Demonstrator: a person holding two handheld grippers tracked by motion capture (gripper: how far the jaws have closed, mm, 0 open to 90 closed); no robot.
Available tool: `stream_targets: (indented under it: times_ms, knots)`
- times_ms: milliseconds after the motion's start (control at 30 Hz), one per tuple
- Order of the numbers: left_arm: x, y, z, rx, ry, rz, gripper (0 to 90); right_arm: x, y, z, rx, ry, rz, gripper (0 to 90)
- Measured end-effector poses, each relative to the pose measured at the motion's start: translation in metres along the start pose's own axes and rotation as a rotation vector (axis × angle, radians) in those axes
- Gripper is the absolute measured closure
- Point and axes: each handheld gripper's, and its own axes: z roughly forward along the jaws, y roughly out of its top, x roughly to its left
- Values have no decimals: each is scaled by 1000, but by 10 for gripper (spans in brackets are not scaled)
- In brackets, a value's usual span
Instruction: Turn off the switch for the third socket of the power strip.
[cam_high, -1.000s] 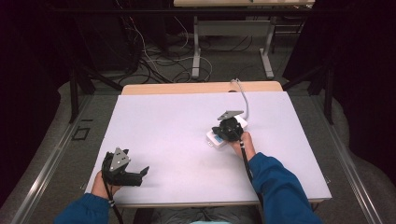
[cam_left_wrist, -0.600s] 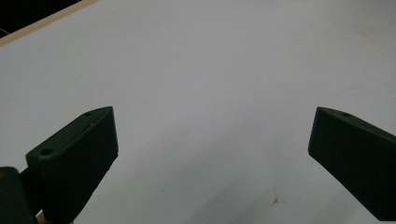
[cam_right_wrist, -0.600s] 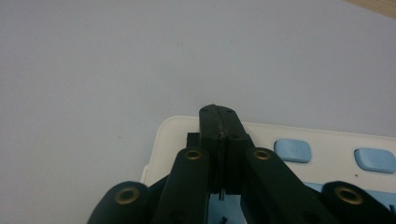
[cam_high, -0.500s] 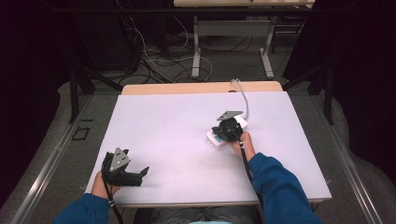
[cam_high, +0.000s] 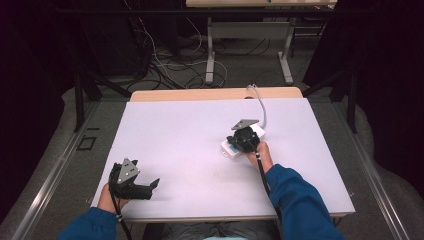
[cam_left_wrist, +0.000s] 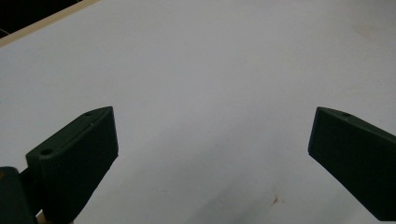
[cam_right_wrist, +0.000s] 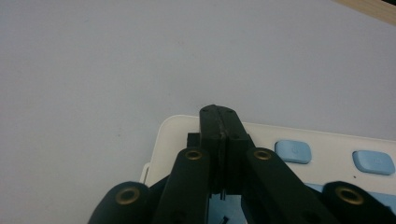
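The white table (cam_high: 190, 145) carries little besides the work: set against the frames a second and half a second back, nothing on it has shifted, and both hands sit where they were, so this reads as a pause in the job, not a move under way. The task's thing, a white device (cam_right_wrist: 327, 149) with pale blue buttons (cam_right_wrist: 293, 151) and a grey-white cord (cam_high: 259, 102) running off toward the far edge, lies flat on the right half of the table (cam_left_wrist: 210, 70), well apart from the left hand. The right gripper (cam_right_wrist: 218, 114) is poised directly over the device's near-left corner, its jaws fully closed on each other with nothing between them; whether the tips touch the casing I cannot tell. That closed tip suits pressing or nudging, probably toward a button, and the stillness suggests the press is not yet made. The left gripper (cam_high: 150, 186) rests near the front-left edge, jaws spread wide over bare surface, holding nothing
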Motion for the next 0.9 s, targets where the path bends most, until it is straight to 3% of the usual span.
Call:
stream_targets:
  times_ms: [633, 900]
  knots:
    - [0, 0, 0, -2, -1, 2, 14, -1, 1, -2, 24, 9, 5, 900]
    - [0, 0, 0, -1, -1, 4, 14, 0, 0, 0, 0, 4, 9, 900]
